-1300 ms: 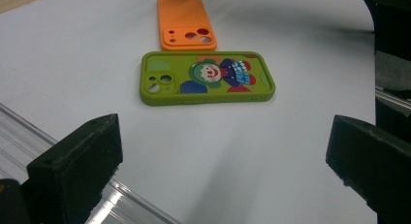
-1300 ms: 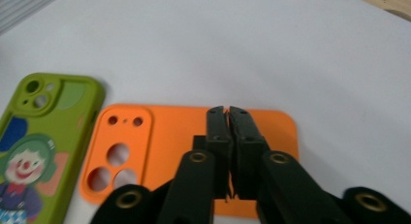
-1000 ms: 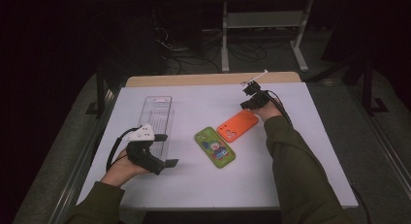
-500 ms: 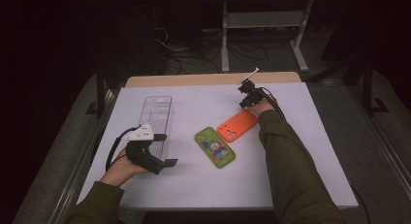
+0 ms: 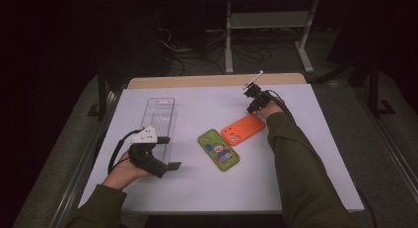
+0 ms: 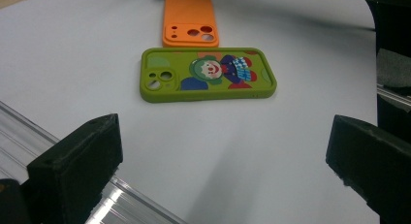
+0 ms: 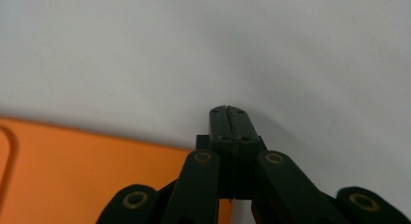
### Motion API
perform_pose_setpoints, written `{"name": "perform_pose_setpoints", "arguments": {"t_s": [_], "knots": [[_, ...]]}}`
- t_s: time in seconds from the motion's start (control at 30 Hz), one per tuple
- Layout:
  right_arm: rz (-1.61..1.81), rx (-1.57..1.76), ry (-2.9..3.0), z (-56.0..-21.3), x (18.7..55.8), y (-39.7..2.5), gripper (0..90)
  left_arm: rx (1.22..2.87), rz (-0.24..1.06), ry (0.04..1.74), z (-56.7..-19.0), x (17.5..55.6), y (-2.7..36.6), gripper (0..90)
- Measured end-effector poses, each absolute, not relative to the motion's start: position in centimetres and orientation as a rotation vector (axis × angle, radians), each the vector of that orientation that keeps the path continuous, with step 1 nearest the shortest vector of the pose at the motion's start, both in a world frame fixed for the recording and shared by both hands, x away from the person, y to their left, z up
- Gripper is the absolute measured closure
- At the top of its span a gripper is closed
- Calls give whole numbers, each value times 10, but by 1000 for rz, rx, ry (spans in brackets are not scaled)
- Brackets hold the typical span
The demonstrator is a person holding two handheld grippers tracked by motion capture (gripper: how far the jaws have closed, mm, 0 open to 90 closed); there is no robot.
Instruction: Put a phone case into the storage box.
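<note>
My right gripper (image 7: 228,110), jaws pressed together and empty, sits at the orange case's (image 5: 243,130) far edge, seemingly to nudge it. My left gripper (image 6: 223,151) rests wide beside the tray (image 5: 158,120), aimed at the green case (image 6: 208,74).

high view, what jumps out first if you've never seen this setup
Two bright phone cases on the white table: a green case with a cartoon clown, and an orange case just right of it. The right gripper, fingers shut, sits at the orange case's far end. The left gripper, fingers wide open, rests beside a clear tray.
</note>
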State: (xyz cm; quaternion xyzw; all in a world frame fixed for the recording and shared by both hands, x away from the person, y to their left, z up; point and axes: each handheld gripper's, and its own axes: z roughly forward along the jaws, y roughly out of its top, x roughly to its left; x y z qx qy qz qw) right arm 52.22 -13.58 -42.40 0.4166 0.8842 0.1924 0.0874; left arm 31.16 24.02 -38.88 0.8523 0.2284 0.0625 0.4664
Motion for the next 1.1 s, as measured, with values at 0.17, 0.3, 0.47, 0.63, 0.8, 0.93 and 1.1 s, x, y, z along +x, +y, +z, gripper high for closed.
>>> {"name": "perform_pose_setpoints", "arguments": {"t_s": [0.17, 0.3, 0.47, 0.63, 0.8, 0.93, 1.1], "knots": [[526, 1208, 2648, -423, 513, -140, 890, 2098, 157, 556, -389, 312, 239, 0], [528, 1198, 2657, -423, 505, -148, 891, 2096, 152, 561, -389, 311, 238, 0], [550, 1186, 2670, -423, 494, -158, 891, 2099, 153, 555, -389, 311, 237, 0], [562, 1181, 2684, -423, 482, -167, 891, 2105, 154, 552, -390, 311, 236, 0], [591, 1174, 2698, -424, 468, -176, 891, 2114, 150, 553, -390, 310, 235, 0], [597, 1157, 2700, -424, 457, -181, 891, 2116, 151, 549, -390, 310, 234, 0], [623, 1142, 2698, -425, 439, -189, 891, 2122, 146, 550, -391, 310, 232, 0]]}}
